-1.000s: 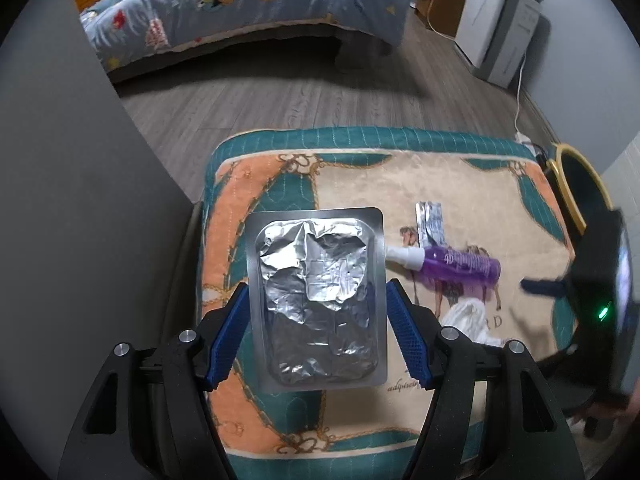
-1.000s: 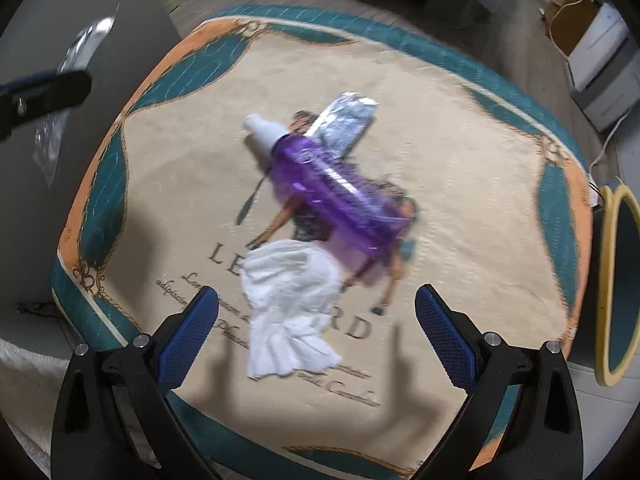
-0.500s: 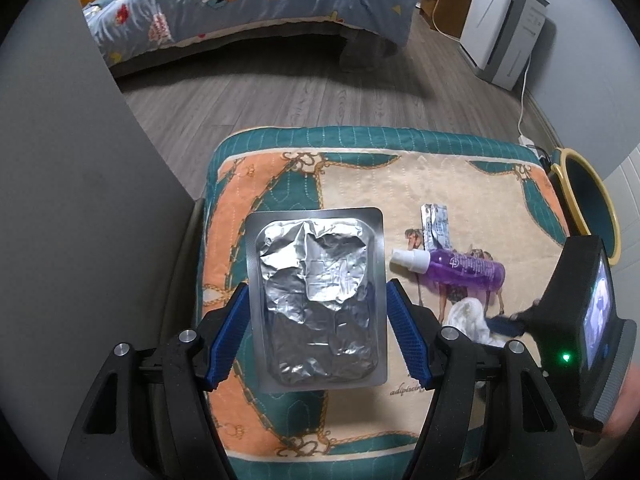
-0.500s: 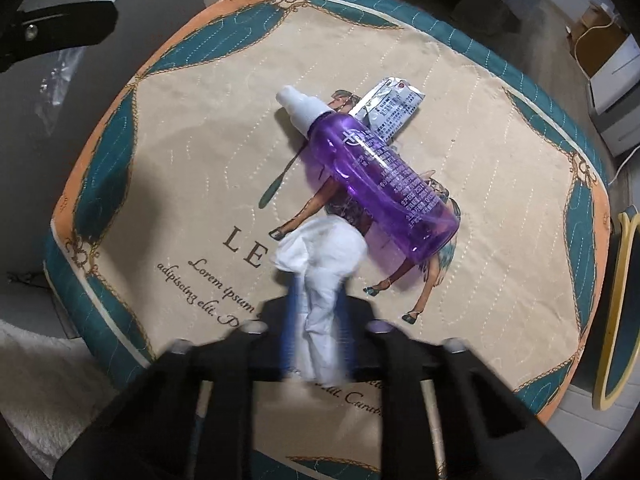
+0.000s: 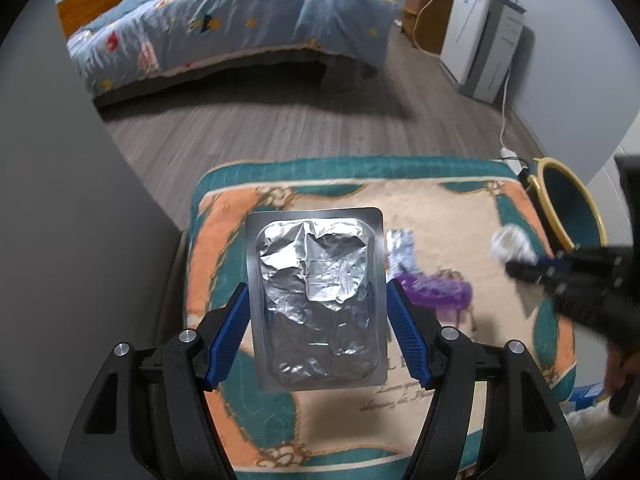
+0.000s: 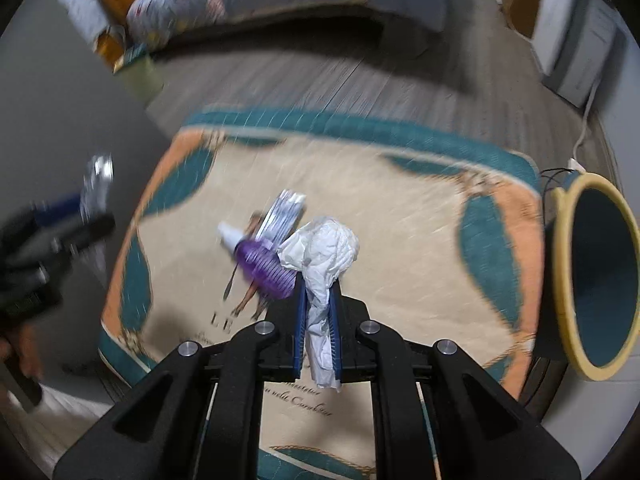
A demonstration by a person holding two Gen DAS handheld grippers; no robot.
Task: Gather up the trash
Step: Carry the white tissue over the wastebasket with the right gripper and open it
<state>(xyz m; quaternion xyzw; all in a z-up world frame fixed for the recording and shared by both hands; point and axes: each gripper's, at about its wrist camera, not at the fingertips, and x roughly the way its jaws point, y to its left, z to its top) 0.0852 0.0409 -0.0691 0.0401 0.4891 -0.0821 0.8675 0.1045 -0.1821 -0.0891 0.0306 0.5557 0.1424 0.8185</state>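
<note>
Trash: one tissue (image 6: 320, 276) pinched in right gripper (image 6: 318, 300); one foil pack (image 5: 316, 300) clamped in left gripper (image 5: 318, 322); one wrapper (image 6: 284, 212), one purple bottle (image 6: 264, 268) on mat (image 6: 420, 240).

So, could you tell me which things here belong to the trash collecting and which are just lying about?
Part of the job:
- foil blister pack, in the left gripper
- crumpled tissue, in the right gripper
- silver wrapper
- bin

Just lying about:
- purple spray bottle
- bed
- white cabinets
</note>
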